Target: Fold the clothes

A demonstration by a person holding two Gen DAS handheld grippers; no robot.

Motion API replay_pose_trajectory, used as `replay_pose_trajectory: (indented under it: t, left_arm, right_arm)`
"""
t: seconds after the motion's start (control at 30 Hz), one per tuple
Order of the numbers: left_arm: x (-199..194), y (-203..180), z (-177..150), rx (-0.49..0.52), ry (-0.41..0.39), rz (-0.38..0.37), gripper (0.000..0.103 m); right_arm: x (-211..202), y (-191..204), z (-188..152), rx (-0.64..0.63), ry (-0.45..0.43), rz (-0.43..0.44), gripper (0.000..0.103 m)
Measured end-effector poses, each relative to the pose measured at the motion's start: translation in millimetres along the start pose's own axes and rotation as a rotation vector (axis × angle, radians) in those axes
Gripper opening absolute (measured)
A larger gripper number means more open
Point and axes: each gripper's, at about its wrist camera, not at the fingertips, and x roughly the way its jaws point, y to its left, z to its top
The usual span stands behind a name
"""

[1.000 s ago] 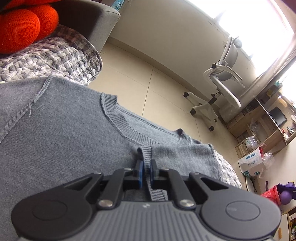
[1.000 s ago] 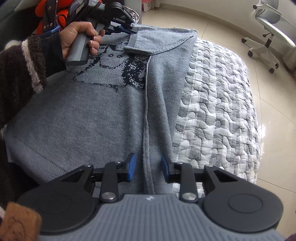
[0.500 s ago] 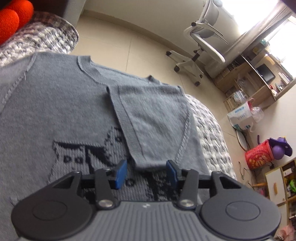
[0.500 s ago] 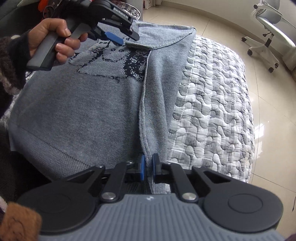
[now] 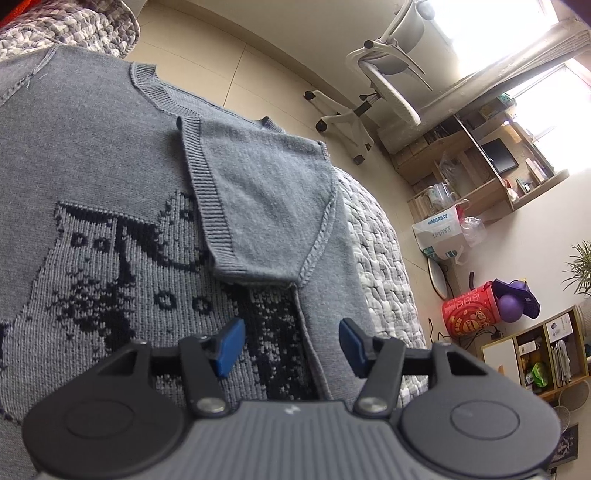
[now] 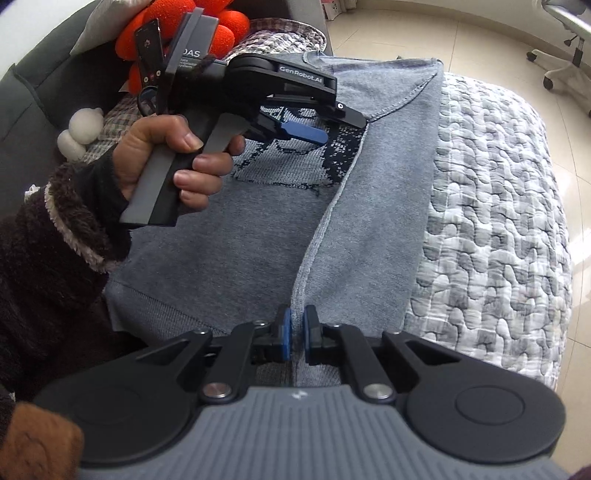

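A grey knitted sweater [image 5: 110, 184] with a dark cat pattern lies flat on the bed. Its sleeve [image 5: 266, 199] is folded in over the chest, and the side panel [image 6: 380, 206] is folded inward along a seam. My left gripper [image 5: 291, 336] hovers just short of the sleeve cuff with its jaws opening and nothing between the pads. In the right wrist view a hand [image 6: 166, 155] holds that gripper over the pattern. My right gripper [image 6: 296, 328] is shut on the sweater's [image 6: 229, 258] folded edge near the hem.
A grey-white quilted cover [image 6: 498, 221] lies under the sweater and drops off to the tiled floor on the right. An orange plush [image 6: 221, 33] sits by the sofa arm. A white office chair [image 5: 384, 88], wooden shelves and a red tin [image 5: 469, 314] stand beyond.
The left gripper let go of the sleeve cuff, opened and drew back from it. The right gripper closed on the folded edge near the hem and rose a little.
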Motion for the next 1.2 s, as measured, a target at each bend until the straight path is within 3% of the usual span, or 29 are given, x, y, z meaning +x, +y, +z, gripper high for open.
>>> replay_pose_trajectory:
  t: [0.17,0.3,0.43,0.53,0.57,0.6,0.67,0.9,0.93,0.97,1.0,1.07,1.2]
  left_arm:
    - [0.0,-6.1,-2.1,0.036,-0.014,0.017,0.057]
    - [-2.0,-12.9,-2.7,0.082,-0.023,0.023,0.057]
    - [-1.4,-21.4,-2.4,0.14,-0.02,0.022,0.047]
    - [3.4,-21.8,-0.6,0.14,0.015,0.039,0.046]
    - [5.1,-20.2,-0.1,0.129,0.021,0.038,0.046]
    - [6.5,-18.0,1.0,0.118,0.022,0.037,0.045]
    - [8.8,-13.2,3.4,0.097,0.021,0.035,0.037]
    - [22.6,-6.1,10.6,0.021,0.001,0.005,0.024]
    - [24.6,-5.7,9.3,0.012,-0.007,0.003,0.01]
    - [26.1,-6.0,7.1,0.012,-0.014,0.01,0.002]
    - [25.9,-8.0,3.8,0.025,-0.029,0.031,0.002]
    - [23.9,-15.1,-1.1,0.077,-0.051,0.072,0.002]
    - [15.9,-30.1,-0.1,0.161,-0.048,0.142,0.004]
  right_arm:
    - [20.2,9.5,-4.2,-0.016,0.098,0.051,0.018]
    - [21.4,16.2,-8.9,-0.055,0.139,0.069,0.019]
    - [12.6,4.5,-2.5,-0.02,0.092,0.032,0.02]
    - [8.5,-12.4,6.5,0.043,0.042,-0.023,0.021]
    - [8.2,-19.9,8.4,0.068,0.027,-0.043,0.024]
    - [8.2,-27.3,10.1,0.095,0.012,-0.061,0.034]
    - [9.5,-40.5,11.3,0.146,-0.008,-0.089,0.042]
    - [23.5,-64.6,1.6,0.254,-0.006,-0.089,0.042]
    - [27.6,-64.6,-0.2,0.263,0.0,-0.084,0.041]
    - [32.9,-62.5,-2.1,0.269,0.006,-0.082,0.027]
    - [36.1,-61.8,-4.0,0.267,0.007,-0.085,0.014]
    - [33.9,-65.6,-4.9,0.252,0.006,-0.099,0.003]
    - [24.2,-72.7,-11.6,0.275,0.011,-0.122,0.005]
